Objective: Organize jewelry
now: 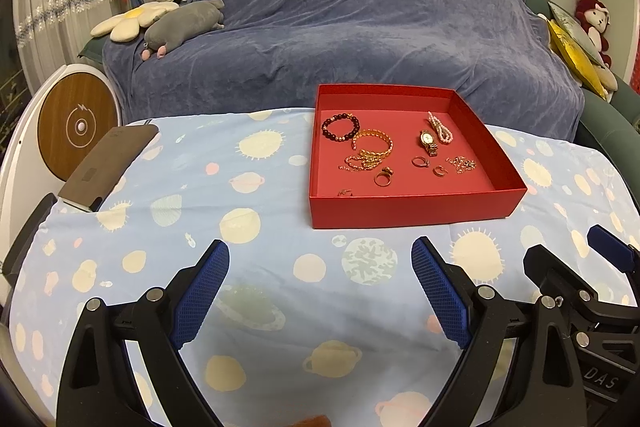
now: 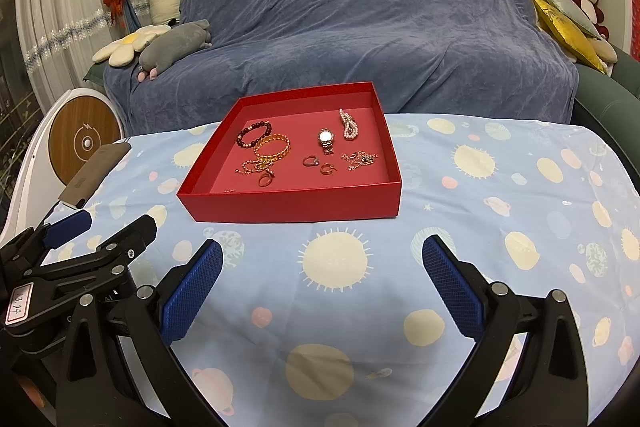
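Jewelry lies loose inside one shallow red box (image 1: 416, 213) that sits on my tabletop (image 1: 280, 267), which is covered with a pale blue cloth printed with suns and planets. I count one dark beaded bracelet (image 1: 341, 127) at the back left, one gold bangle (image 1: 373, 143) just beside it, and one gold chain (image 1: 360, 163) in a tangle touching the bangle's near edge. One gold watch (image 1: 428, 142) with a pale round face lies near the middle, and one string of pink pearls (image 1: 440, 127) is doubled up just behind it. A second, finer chain (image 1: 462, 163) sits bunched toward the right wall. Rings are small: I make out three (image 1: 384, 179), plus one tiny piece by the near wall that I cannot identify.

My left gripper (image 1: 320, 291) hangs over the cloth short of the box, jaws spread wide and holding nothing. My right gripper (image 2: 322, 291) is likewise spread and empty, beside the left one.
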{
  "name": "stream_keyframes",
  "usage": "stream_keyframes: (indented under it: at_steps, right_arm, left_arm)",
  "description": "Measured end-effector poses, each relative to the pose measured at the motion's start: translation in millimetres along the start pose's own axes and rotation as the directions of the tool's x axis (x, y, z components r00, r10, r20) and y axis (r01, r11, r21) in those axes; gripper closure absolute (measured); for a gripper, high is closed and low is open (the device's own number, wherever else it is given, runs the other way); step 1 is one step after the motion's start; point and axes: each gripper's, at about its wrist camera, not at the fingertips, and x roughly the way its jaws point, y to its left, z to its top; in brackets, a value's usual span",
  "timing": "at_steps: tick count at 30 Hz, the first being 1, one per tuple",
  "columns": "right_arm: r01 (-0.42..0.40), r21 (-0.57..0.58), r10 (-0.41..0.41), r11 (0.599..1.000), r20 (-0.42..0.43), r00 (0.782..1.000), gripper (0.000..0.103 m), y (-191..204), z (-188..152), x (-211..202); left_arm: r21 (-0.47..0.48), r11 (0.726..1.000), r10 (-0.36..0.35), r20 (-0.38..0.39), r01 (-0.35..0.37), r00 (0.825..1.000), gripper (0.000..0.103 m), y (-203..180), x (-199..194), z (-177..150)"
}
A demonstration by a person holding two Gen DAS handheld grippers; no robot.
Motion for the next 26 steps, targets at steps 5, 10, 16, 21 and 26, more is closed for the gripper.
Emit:
stream_keyframes:
  at_steps: [5, 10, 16, 21, 26]
  right_arm:
    - [0.000, -0.001, 0.000, 1.000, 0.001, 1.000, 0.005, 0.0, -0.1, 0.1]
    - [0.000, 0.003, 0.000, 1.000, -0.002, 1.000, 0.005, 0.1, -1.0, 0.3]
    - [0.001, 0.003, -0.001, 1.000, -0.002, 1.000, 0.005, 0.4, -1.4, 0.4]
    - [0.002, 0.003, -0.002, 1.000, -0.002, 1.000, 0.005, 0.3, -1.1, 0.4]
    - [0.001, 0.007, -0.001, 1.000, -0.003, 1.000, 0.005, -0.2, -1.7, 0.7]
  left_arm:
    - [0.002, 1.000, -0.002, 0.001, 0.002, 1.000, 0.013, 0.5, -0.1, -0.2]
    - [0.000, 1.000, 0.005, 0.014, -0.005, 1.000, 0.013, -0.4, -2.0, 0.0]
    - [-0.002, 1.000, 0.004, 0.013, -0.004, 1.000, 0.013, -0.9, -2.1, -0.4]
    - [-0.006, 1.000, -0.001, 0.005, 0.001, 1.000, 0.013, -0.7, -1.6, -0.5]
    - [-0.002, 1.000, -0.006, 0.010, 0.006, 1.000, 0.013, -1.6, -1.9, -0.2]
